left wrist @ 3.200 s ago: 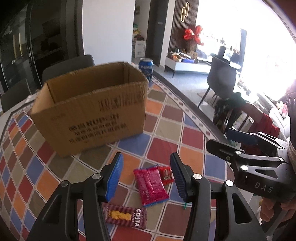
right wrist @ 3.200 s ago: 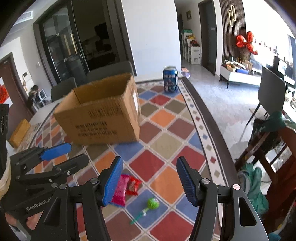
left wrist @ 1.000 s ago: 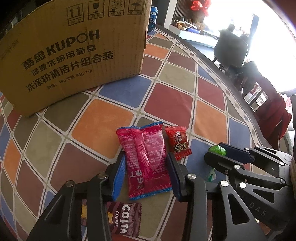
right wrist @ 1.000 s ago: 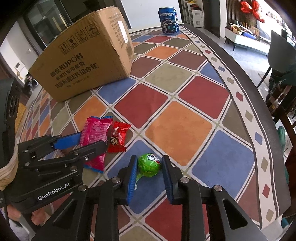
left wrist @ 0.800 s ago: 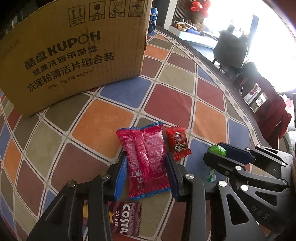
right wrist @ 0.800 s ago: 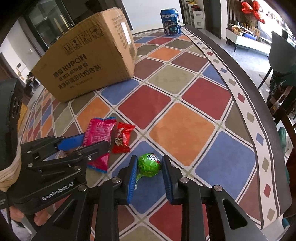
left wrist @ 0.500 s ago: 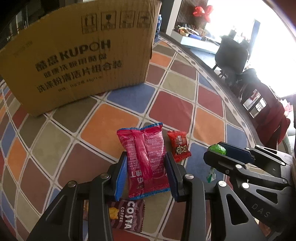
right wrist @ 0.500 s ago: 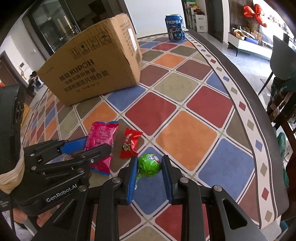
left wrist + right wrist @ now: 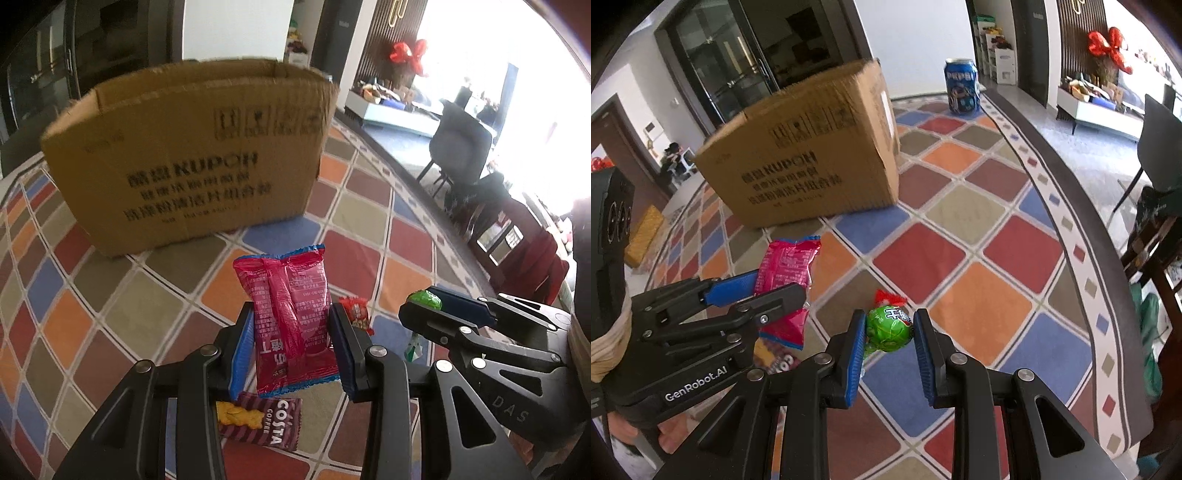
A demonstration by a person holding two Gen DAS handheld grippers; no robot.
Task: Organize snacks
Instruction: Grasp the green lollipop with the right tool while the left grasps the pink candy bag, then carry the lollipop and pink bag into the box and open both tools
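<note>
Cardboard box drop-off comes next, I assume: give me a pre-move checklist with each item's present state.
1. Left tongs shut on the pink foil snack packet: ok.
2. Right tongs shut on the green round wrapped lollipop: ok.
3. Brown cardboard box open at the top: ok.
4. Box has room inside: cannot tell, interior hidden.
5. Path over the checkered tablecloth to the box free of obstacles: ok; the blue Pepsi can stands beyond the box, off to the side.
6. All snacks picked up: not ok; the small red candy wrapper and the maroon Costa Coffee biscuit packet lie on the cloth.
</note>
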